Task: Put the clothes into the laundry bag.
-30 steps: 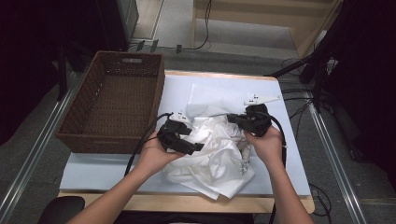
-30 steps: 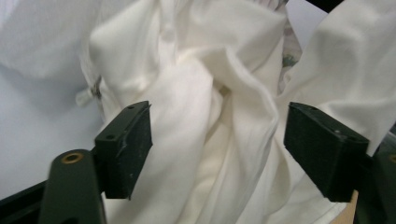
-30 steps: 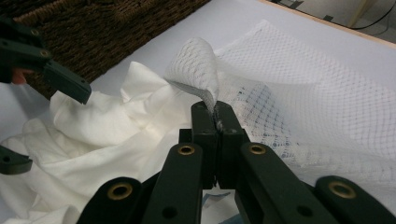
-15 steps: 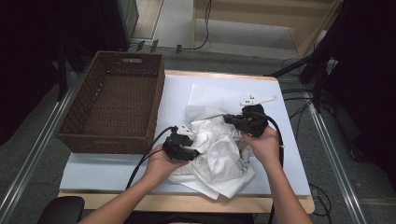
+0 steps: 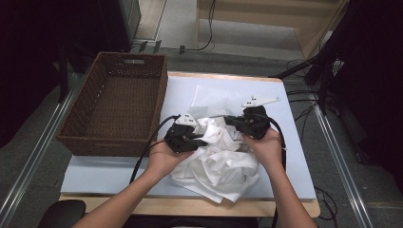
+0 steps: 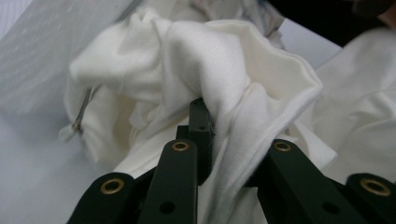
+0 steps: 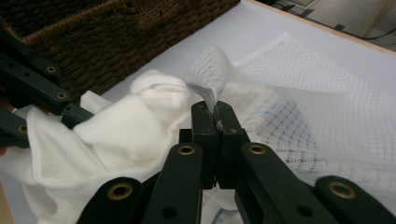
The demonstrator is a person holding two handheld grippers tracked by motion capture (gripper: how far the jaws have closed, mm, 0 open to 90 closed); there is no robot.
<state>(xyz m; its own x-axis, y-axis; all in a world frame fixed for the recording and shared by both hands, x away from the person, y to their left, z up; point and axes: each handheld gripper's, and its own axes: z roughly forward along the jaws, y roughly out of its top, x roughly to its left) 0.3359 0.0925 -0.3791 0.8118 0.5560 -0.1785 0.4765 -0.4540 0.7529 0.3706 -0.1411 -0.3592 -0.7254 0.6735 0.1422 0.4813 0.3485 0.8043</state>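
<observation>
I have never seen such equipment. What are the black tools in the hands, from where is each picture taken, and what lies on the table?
A person sits at a table and holds a hand tool with two black jaws in each hand. The high view looks down from above; the two other pictures come from small cameras riding on the tools.

The left gripper has just been closing its jaws, and a fold of the crumpled white garment lies between them. The right gripper is shut on the edge of a white mesh bag, which lies spread on the table beyond the garment. An empty brown wicker basket stands at the left side of the high view.
</observation>
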